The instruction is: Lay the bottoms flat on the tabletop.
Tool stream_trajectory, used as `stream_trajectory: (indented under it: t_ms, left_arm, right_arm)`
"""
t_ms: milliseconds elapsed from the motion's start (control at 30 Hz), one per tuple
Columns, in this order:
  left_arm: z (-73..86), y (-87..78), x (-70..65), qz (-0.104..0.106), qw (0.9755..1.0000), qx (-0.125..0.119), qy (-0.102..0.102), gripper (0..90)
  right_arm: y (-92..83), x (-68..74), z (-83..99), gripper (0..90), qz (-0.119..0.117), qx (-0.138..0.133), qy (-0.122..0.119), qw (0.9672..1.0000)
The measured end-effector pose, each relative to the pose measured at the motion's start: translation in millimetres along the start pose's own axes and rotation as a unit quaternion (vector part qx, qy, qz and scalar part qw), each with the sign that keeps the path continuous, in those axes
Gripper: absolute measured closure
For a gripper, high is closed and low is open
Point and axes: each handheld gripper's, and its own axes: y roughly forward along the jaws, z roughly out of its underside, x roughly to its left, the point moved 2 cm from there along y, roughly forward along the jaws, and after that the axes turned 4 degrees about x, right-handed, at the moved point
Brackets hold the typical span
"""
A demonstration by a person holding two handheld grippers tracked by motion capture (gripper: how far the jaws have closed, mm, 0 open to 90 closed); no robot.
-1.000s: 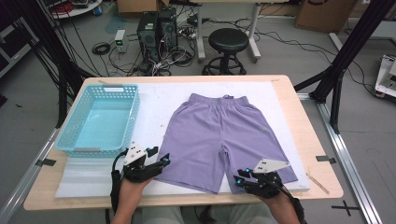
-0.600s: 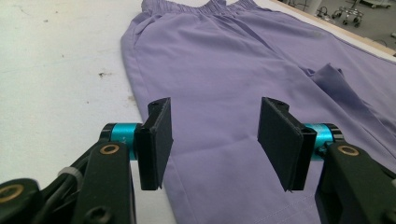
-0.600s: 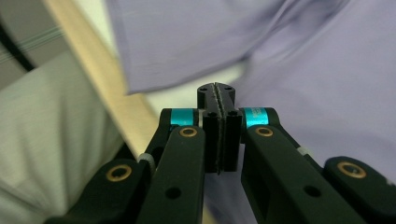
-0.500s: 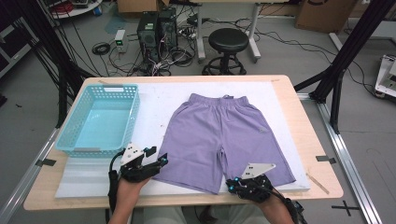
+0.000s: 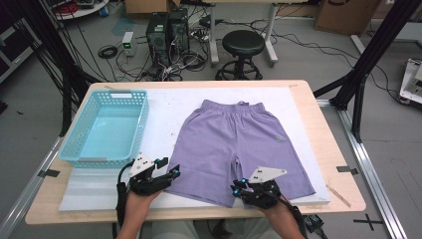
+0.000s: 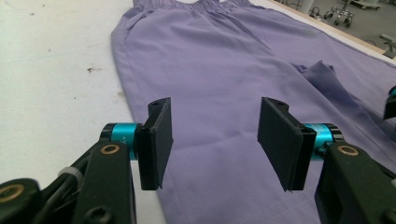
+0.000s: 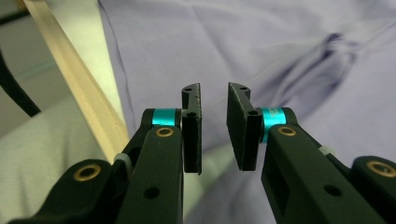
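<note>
Purple shorts [image 5: 239, 144] lie flat on a white mat [image 5: 169, 107], waistband at the far side. My left gripper [image 5: 171, 172] hovers at the hem of the left leg, open wide, with the fabric [image 6: 224, 60] beneath and nothing between its pads [image 6: 212, 140]. My right gripper [image 5: 238, 185] sits at the table's front edge near the inner hem of the shorts. Its jaws [image 7: 214, 126] have just been opening and stand a narrow gap apart with nothing between them. The purple fabric [image 7: 261, 42] lies behind them, with a small fold near the crotch.
A light-blue plastic basket [image 5: 99, 160] stands on the left of the wooden table [image 5: 318, 114], holding nothing. The table's wooden front edge [image 7: 79, 88] runs beside my right gripper. A thin stick [image 5: 340, 195] lies at the front right corner. A stool and computers stand beyond the table.
My right gripper has slid left along the front edge, from the right leg's hem toward the middle of the shorts. The left gripper has stayed put.
</note>
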Motion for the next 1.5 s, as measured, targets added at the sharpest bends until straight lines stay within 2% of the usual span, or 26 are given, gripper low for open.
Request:
stream_trajectory:
  t_ms: [100, 167, 200, 367, 433, 500, 567, 633, 733, 833, 900, 967, 1033, 1100, 1133, 1233, 1267, 1300, 1333, 1367, 1400, 1433, 1500]
  left_arm:
    - [0.9, -2.4, 2.1, -0.001, 1.0000, 0.000, -0.002, 45.2]
    - [0.9, -3.9, 3.2, -0.003, 1.0000, 0.000, -0.003, 45.2]
    - [1.1, -4.6, 3.9, -0.004, 1.0000, 0.001, -0.003, 45.3]
    - [3.3, -5.7, 6.2, -0.009, 0.9999, 0.012, -0.007, 45.2]
    - [4.1, -6.1, 7.0, -0.010, 0.9998, 0.015, -0.008, 45.3]
    - [5.0, -6.3, 7.4, -0.011, 0.9997, 0.019, -0.009, 45.3]
    - [6.4, -5.6, 8.1, -0.014, 0.9994, 0.030, -0.010, 45.3]
    - [8.9, -4.1, 8.9, -0.018, 0.9988, 0.045, -0.010, 45.3]
    - [12.5, -2.8, 10.6, -0.022, 0.9975, 0.066, -0.013, 45.6]
    - [15.1, -3.3, 11.6, -0.027, 0.9961, 0.084, -0.006, 49.7]
    - [16.8, -3.4, 12.7, -0.029, 0.9951, 0.095, -0.002, 53.1]
    - [17.8, -3.5, 14.0, -0.028, 0.9944, 0.102, -0.004, 56.7]
    - [18.5, -3.1, 13.7, -0.029, 0.9940, 0.106, -0.005, 59.3]
    - [20.1, -1.6, 12.2, -0.025, 0.9934, 0.112, -0.002, 62.7]
    - [21.4, -0.1, 10.6, -0.022, 0.9928, 0.118, 0.003, 65.7]
    - [22.3, 0.0, 7.7, -0.043, 0.9913, 0.121, 0.026, 77.0]
    - [22.7, -0.9, 8.0, -0.042, 0.9913, 0.122, 0.026, 85.1]
    - [23.2, -1.3, 7.9, -0.042, 0.9914, 0.121, 0.027, 87.1]
    - [23.0, -2.0, 7.9, -0.043, 0.9911, 0.123, 0.030, 87.9]
    - [22.6, -2.6, 7.9, -0.045, 0.9906, 0.125, 0.031, 88.1]
    - [22.3, -3.3, 8.3, -0.045, 0.9905, 0.126, 0.032, 88.2]
    - [22.3, -4.6, 9.2, -0.045, 0.9906, 0.126, 0.029, 88.2]
    - [22.1, -7.4, 12.0, -0.041, 0.9908, 0.127, 0.023, 88.1]
  right_arm:
    - [14.0, 1.2, 1.0, 75.7, -0.003, 0.023, -0.003, 0.9997]
    - [17.2, 5.0, 1.6, 76.5, 0.003, 0.024, -0.014, 0.9996]
    - [17.1, 6.2, 0.7, 83.3, 0.002, 0.030, -0.021, 0.9993]
    - [18.0, 16.9, -0.7, 82.2, -0.026, 0.042, -0.054, 0.9973]
    - [17.4, 17.8, -1.6, 79.9, -0.030, 0.045, -0.054, 0.9971]
    - [14.4, 16.4, -1.6, 76.8, -0.039, 0.038, -0.046, 0.9975]
    - [7.2, 11.3, -2.7, 74.1, -0.036, 0.014, -0.031, 0.9988]
    - [-2.1, 2.3, -4.6, 73.4, -0.021, -0.004, -0.018, 0.9996]
    - [-13.7, -8.5, -3.8, 72.1, -0.006, -0.018, 0.002, 0.9998]
    - [-27.4, -20.8, -1.6, 71.7, 0.011, -0.035, 0.021, 0.9991]
    - [-32.5, -22.8, -0.7, 71.7, 0.013, -0.041, 0.024, 0.9988]
    - [-28.7, -16.2, -2.2, 71.8, -0.001, -0.038, 0.016, 0.9991]
    - [-17.5, -5.4, -5.4, 71.7, -0.018, -0.028, 0.001, 0.9994]
    - [-3.9, 5.5, -7.7, 71.7, -0.028, -0.011, -0.023, 0.9993]
    - [2.1, 10.3, -8.1, 71.5, -0.034, -0.003, -0.026, 0.9991]
    - [16.1, 18.5, -7.6, 71.4, -0.040, 0.018, -0.040, 0.9982]
    - [19.7, 20.2, -7.5, 72.3, -0.039, 0.024, -0.044, 0.9980]
    - [22.7, 22.4, -7.0, 76.9, -0.038, 0.034, -0.052, 0.9974]
    - [26.2, 25.5, -6.2, 78.9, -0.039, 0.041, -0.060, 0.9966]
    - [26.8, 28.3, -6.3, 81.5, -0.036, 0.035, -0.067, 0.9965]
    - [27.8, 31.2, -6.9, 83.4, -0.048, 0.040, -0.067, 0.9958]
    - [28.9, 33.6, -7.6, 84.5, -0.051, 0.039, -0.077, 0.9950]
    - [29.8, 37.3, -8.3, 81.1, -0.056, 0.041, -0.080, 0.9944]
